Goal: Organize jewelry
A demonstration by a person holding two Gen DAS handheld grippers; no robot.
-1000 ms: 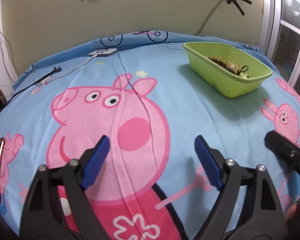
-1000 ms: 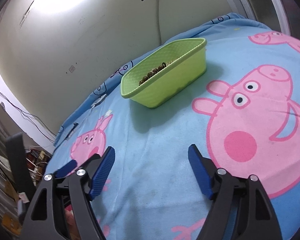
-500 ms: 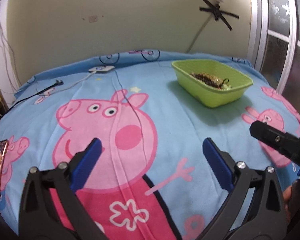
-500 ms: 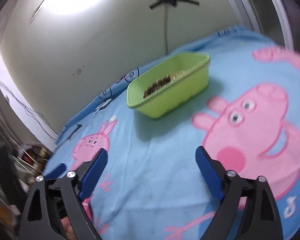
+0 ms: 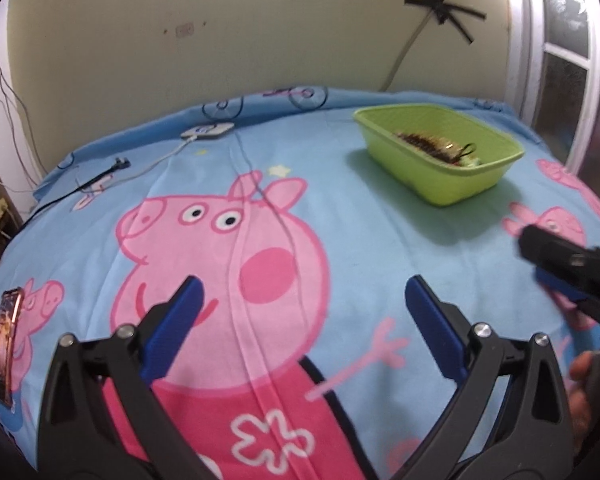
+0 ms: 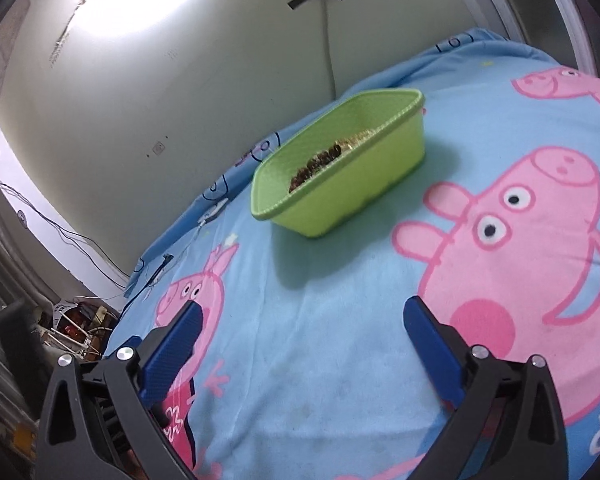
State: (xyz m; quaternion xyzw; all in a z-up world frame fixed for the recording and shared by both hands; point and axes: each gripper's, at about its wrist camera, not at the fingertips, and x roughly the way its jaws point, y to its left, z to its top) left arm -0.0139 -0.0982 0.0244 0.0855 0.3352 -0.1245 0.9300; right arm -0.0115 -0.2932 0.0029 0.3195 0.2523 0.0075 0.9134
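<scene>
Both grippers hang over the bed, holding nothing. Left gripper (image 5: 302,308): jaws wide, nothing between them but bedsheet (image 5: 380,216). Right gripper (image 6: 300,330): jaws wide too, aimed roughly at the green basket (image 6: 380,168).

The jewelry (image 5: 436,145) sits inside that basket, a dark beaded strand plus some gold-looking pieces, bunched along the middle (exact pieces too small to tell). The basket stands near the bed's far edge, well apart from both grippers. No loose jewelry shows on the sheet, so my read is the job is at or near its end, or the next step is pulling pieces out to sort.

If going back in:
- Come in from above, over the rim, not across the side wall. The basket looks like light, thin plastic and will likely slide on the soft sheet if nudged.
- Use the left gripper to pin the rim while the right picks.
- Pinch one strand at a bead, lift slowly; bead strings probably tangle and drag neighbours along.
- Blue pads (image 6: 172,356) look ribbed, so grip on beads should be fine; thin chain may slip.

The sheet is soft printed cotton with pig cartoons, creased down the centre. A phone (image 5: 4,344) lies at the left edge; a charger cable (image 5: 160,160) runs near the far side. Keep clear of both.
</scene>
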